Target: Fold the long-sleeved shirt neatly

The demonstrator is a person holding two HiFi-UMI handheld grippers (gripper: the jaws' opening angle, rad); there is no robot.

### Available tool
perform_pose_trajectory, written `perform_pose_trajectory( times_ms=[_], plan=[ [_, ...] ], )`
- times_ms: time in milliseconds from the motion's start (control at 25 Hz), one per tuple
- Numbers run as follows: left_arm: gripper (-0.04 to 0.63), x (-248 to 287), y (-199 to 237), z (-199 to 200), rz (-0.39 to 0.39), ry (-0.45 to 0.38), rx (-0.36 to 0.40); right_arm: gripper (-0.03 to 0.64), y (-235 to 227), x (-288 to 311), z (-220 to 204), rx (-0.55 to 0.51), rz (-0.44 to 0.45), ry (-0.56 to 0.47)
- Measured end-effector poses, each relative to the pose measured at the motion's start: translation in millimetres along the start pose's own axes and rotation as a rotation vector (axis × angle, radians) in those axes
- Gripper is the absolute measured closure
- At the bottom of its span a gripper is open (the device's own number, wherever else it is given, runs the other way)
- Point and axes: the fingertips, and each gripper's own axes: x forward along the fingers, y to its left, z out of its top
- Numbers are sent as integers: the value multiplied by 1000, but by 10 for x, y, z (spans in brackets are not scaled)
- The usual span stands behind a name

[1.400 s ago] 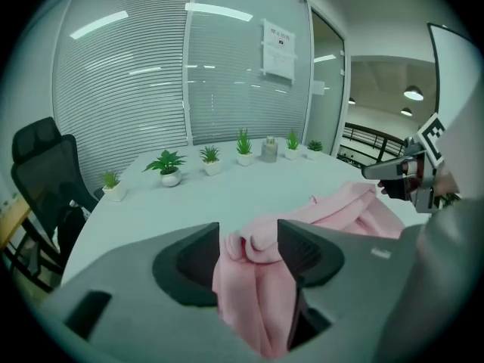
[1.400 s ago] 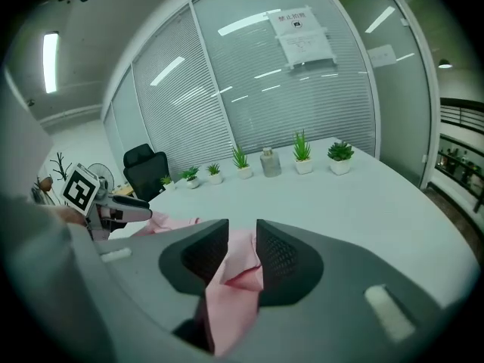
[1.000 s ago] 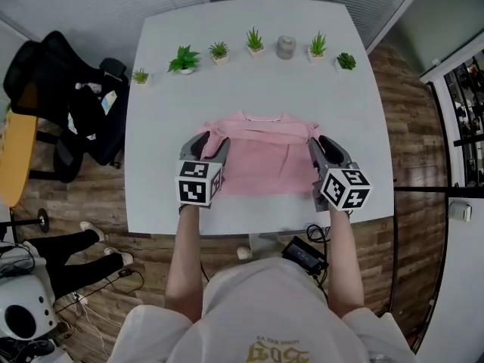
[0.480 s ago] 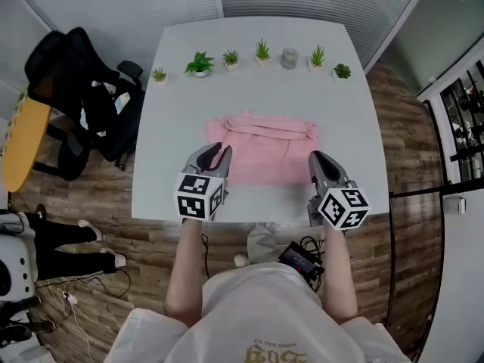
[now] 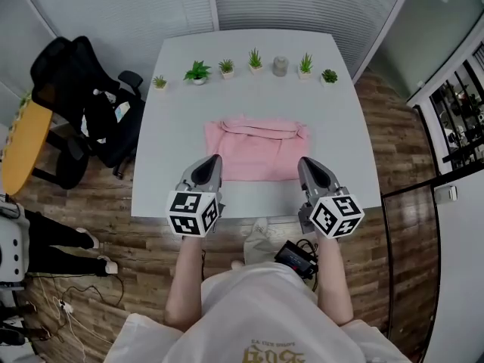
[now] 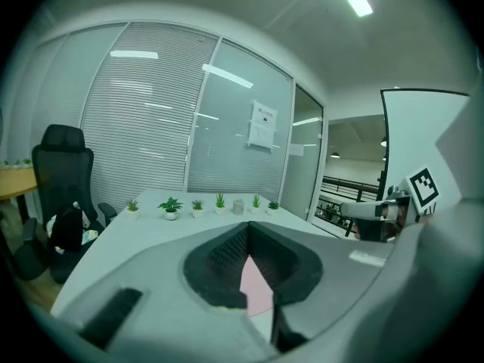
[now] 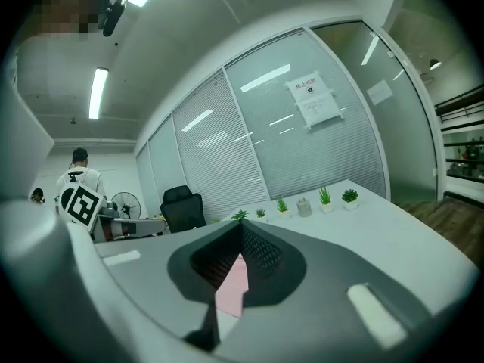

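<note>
Straight ahead of both tools, and a little below them, lies the pink long-sleeved shirt (image 5: 255, 151), folded to a flat rectangle on the pale grey worktop (image 5: 170, 134). Its long axis runs crosswise, from one tool over to the other, with the neckline on the far side. The left tool (image 5: 213, 161) points over the near-left corner and the right tool (image 5: 303, 162) over the near-right corner, so the cloth sits between them and neither hand is clearly the nearer. Any next move, I reckon, has to reach forward and down.

Both tools are pressed together and carry nothing. In the left gripper view the dark pads meet at the tip (image 6: 247, 231), and only a sliver of pink (image 6: 254, 284) shows through the gap behind them, lying on the worktop beyond. The right gripper view tells the same story: tips closed (image 7: 240, 231), pink (image 7: 231, 287) down below, no fabric pinched.

Against a second ago, plenty differs. Then the tools sat low at the shirt's left and right edges with their jaws parted. Now they have pulled back toward the person and risen clear, and the jaws have just been closing on empty air. The shirt itself looks unchanged, the same neat rectangle, so the fold looks to me about done.
</note>
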Motion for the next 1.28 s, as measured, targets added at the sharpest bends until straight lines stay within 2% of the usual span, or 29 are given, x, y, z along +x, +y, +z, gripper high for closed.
perform_pose_trajectory(
  times_ms=[200, 520, 1280],
  plan=[
    [594, -63, -36, -49, 11, 0, -7, 604, 42, -80, 31, -15, -26, -19],
    [594, -80, -25, -112, 18, 19, -8, 606, 61, -63, -50, -62, -38, 19],
    [594, -44, -73, -152, -19, 16, -35, 606, -5, -142, 7, -88, -68, 13]
  ],
)
